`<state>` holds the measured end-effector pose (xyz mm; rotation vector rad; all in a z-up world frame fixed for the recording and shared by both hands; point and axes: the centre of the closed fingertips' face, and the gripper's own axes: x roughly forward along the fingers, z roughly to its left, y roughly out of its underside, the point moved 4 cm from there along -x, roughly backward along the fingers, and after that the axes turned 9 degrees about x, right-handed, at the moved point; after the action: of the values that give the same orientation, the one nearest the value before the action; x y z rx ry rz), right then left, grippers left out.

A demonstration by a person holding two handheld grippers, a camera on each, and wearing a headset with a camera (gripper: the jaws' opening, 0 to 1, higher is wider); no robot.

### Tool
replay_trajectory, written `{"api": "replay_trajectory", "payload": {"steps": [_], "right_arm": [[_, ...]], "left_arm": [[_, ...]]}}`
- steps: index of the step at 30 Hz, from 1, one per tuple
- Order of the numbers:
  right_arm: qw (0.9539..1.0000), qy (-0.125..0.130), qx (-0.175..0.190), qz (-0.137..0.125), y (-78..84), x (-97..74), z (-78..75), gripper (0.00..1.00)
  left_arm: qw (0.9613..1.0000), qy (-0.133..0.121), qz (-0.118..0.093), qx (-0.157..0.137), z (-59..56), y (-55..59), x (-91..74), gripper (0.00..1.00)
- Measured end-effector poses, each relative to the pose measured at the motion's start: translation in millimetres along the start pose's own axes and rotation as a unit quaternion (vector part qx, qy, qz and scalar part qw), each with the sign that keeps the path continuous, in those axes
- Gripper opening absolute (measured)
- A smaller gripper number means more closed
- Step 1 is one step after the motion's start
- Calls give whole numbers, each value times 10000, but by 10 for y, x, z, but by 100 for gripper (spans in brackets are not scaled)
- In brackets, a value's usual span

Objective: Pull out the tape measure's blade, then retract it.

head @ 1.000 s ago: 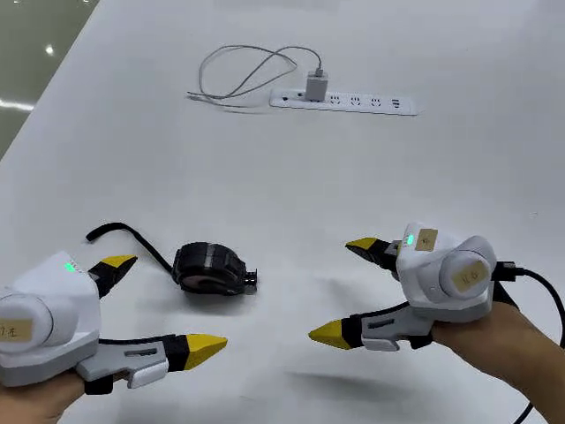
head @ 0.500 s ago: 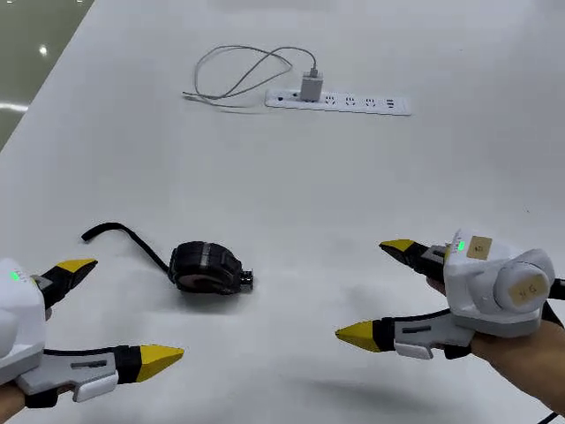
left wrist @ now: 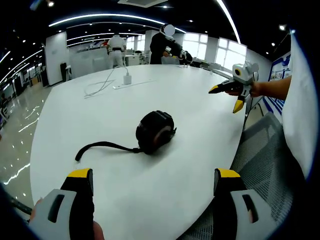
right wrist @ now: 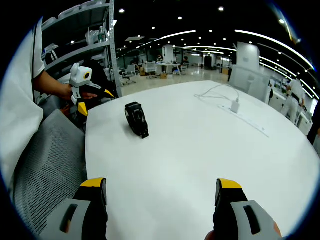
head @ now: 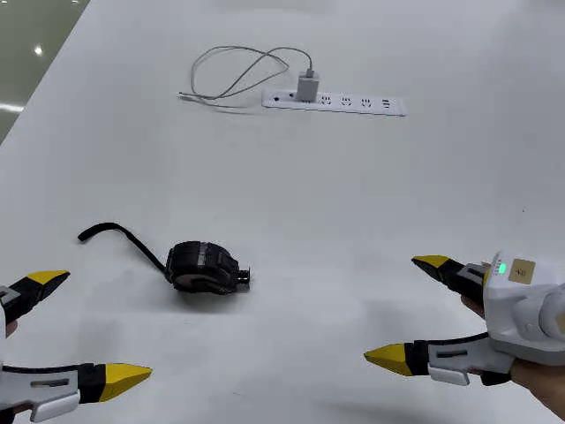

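A black tape measure (head: 207, 268) lies on the white table (head: 291, 185), with a black strap (head: 119, 237) trailing to its left; its blade is not drawn out. It also lies ahead in the left gripper view (left wrist: 155, 131) and in the right gripper view (right wrist: 136, 118). My left gripper (head: 78, 334) sits at the lower left, open, apart from the tape measure, with nothing between its yellow-tipped jaws. My right gripper (head: 412, 311) is at the lower right, open and holding nothing. In its own view the left gripper (left wrist: 152, 181) faces the tape measure, and the right gripper (right wrist: 161, 190) faces it from farther off.
A white power strip (head: 335, 101) with a plugged-in charger (head: 307, 87) and a looped white cable (head: 231, 72) lies at the far side of the table. A grey mesh chair (right wrist: 45, 165) stands at the table's near edge. People stand far off in the room.
Both grippers have drawn back and outward from the tape measure, the left toward the lower left, the right toward the lower right. The tape measure lies where it was.
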<state>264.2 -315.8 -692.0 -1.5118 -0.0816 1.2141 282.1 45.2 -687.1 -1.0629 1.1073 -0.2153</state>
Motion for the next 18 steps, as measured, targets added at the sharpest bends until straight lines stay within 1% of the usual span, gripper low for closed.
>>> {"api": "replay_trajectory", "payload": {"steps": [5, 10, 13, 18], "right_arm": [[9999, 65, 57, 88, 108, -84, -12, 90], [9998, 108, 111, 122, 187, -160, -16, 92], [9997, 140, 113, 163, 230, -186, -14, 93], [9996, 162, 125, 213, 280, -199, -11, 93]], "left_arm": [[10000, 14, 74, -26, -1, 77, -69, 99], [9999, -34, 148, -31, 38, 152, -164, 99], [9998, -39, 118, -160, 56, 158, -192, 99], [9998, -29, 155, -148, 54, 176, -193, 99]]}}
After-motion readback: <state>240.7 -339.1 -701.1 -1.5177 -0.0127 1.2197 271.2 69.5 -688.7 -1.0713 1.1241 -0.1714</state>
